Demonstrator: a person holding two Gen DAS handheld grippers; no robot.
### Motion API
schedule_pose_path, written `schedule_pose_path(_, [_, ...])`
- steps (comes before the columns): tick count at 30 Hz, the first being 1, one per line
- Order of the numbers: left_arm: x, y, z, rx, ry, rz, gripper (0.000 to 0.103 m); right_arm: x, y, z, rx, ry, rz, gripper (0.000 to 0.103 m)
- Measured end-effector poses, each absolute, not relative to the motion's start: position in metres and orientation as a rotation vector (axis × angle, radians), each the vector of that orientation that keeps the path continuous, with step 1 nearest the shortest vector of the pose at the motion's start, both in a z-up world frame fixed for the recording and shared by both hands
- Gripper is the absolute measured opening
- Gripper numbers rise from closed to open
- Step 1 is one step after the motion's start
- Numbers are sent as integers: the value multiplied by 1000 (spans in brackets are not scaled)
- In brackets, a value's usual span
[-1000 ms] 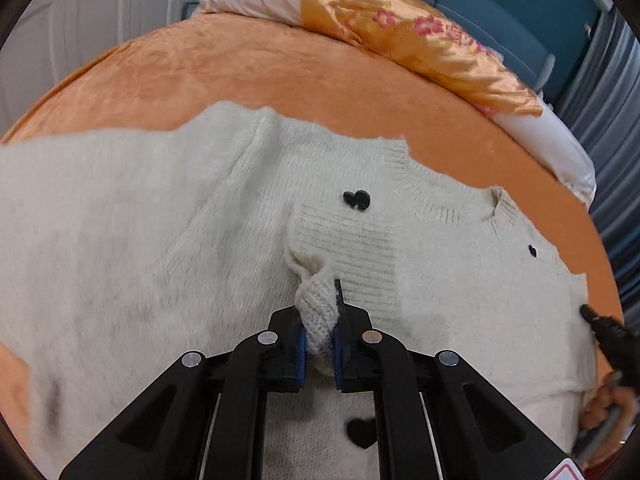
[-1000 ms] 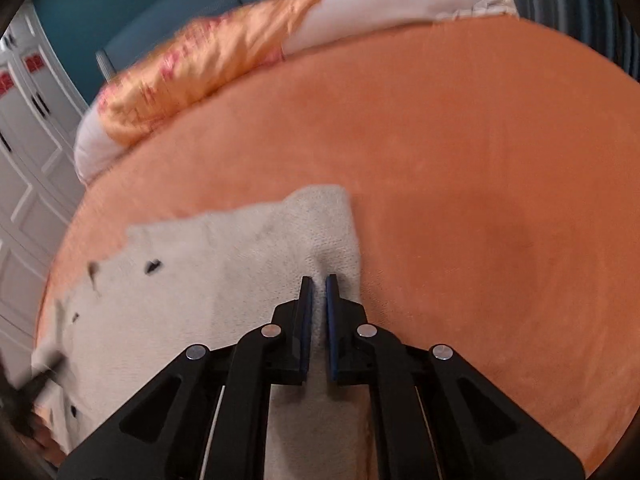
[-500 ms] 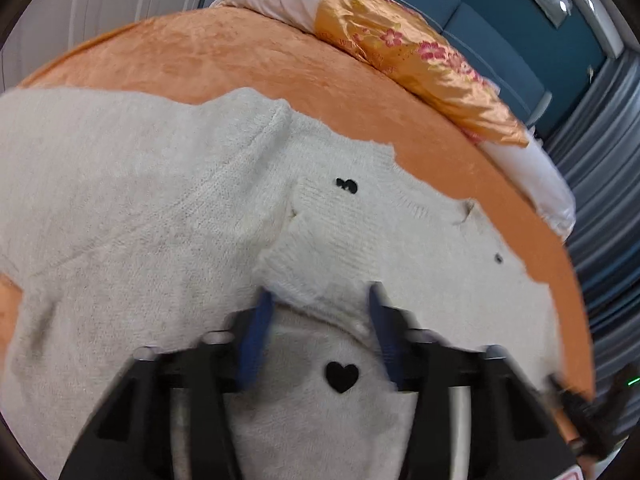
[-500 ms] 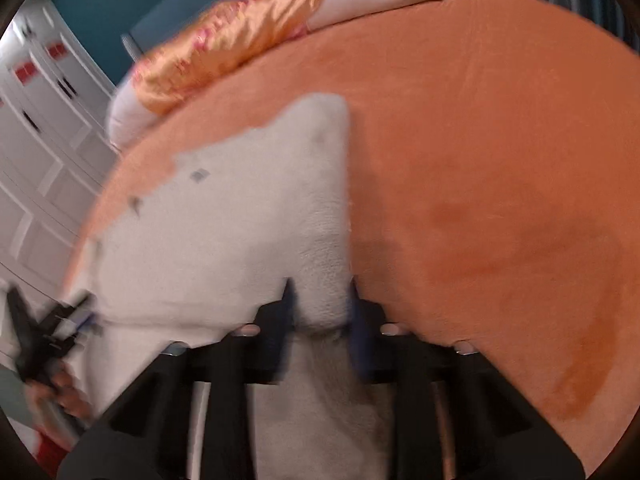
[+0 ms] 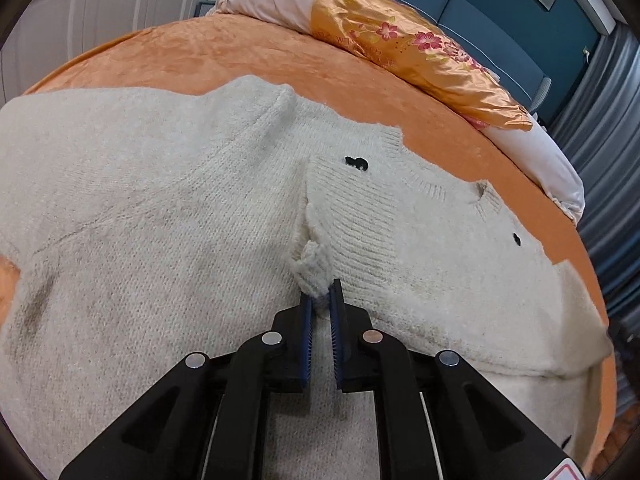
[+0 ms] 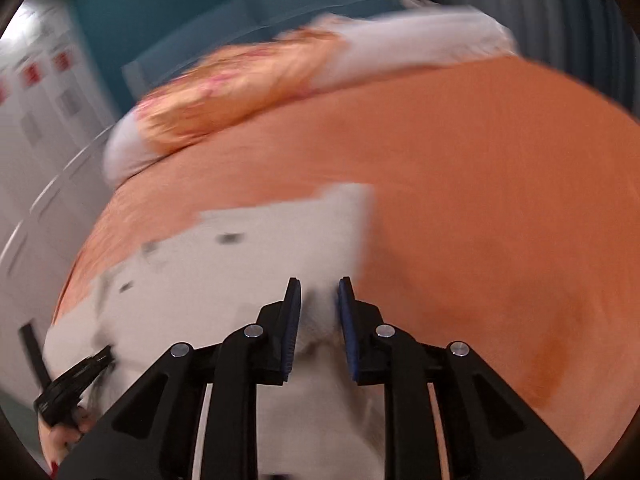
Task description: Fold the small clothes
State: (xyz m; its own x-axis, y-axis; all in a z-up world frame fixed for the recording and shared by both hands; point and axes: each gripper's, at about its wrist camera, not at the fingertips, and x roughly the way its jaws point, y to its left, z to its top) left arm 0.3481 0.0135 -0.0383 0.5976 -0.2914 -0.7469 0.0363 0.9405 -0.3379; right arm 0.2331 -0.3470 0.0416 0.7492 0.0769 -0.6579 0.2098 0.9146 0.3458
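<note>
A cream knit cardigan (image 5: 160,200) with black heart buttons (image 5: 356,163) lies spread on the orange bed cover (image 5: 248,52). My left gripper (image 5: 320,296) is shut on a small tuft of the cardigan's front edge, just below the ribbed neckline. In the blurred right wrist view, the cardigan (image 6: 240,272) ends in a sleeve at the right. My right gripper (image 6: 319,286) hovers over that sleeve. Its jaws are opening, with cream knit showing in the gap and no clear pinch. The left gripper (image 6: 108,354) and the hand holding it appear at the lower left.
A white and orange floral quilt (image 5: 420,52) lies rolled along the far side of the bed. Behind it are a blue headboard (image 5: 480,12), white wardrobe doors (image 5: 100,12) on the left and grey curtains (image 5: 608,160) on the right. Bare orange cover (image 6: 500,220) lies right of the sleeve.
The left jaws spread wide half a second ago and have shut again on the cardigan's edge. The right jaws went from shut to parted, and the right gripper rose away from the sleeve.
</note>
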Motion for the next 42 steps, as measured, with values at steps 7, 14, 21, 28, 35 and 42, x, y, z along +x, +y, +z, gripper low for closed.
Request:
schedule_pose_path(7, [347,17,-40,-324,908,-198,13,309,-202,-9,218,939,230,15])
schedule_pose_path(14, [347,24,-44,-368,900,-227,13,236,-346,-27,312,907,-72,0])
schedule_pose_path(21, [344,29,-16,-371,878,-199,20,222,-403,9,320,850,-185,7])
schedule_pose_path(28, [388,29,14,-405,855,-175,67,328,-421,-1,399,902,-201,49])
schedule_pose_path(35, [420,4,-36,-237,973,-151,23,336,-443,-8,407,851,-252,6])
schedule_pose_path(42, [412,3,-38,-214,921,-139,25,311,-415,25,394,770,-250,7])
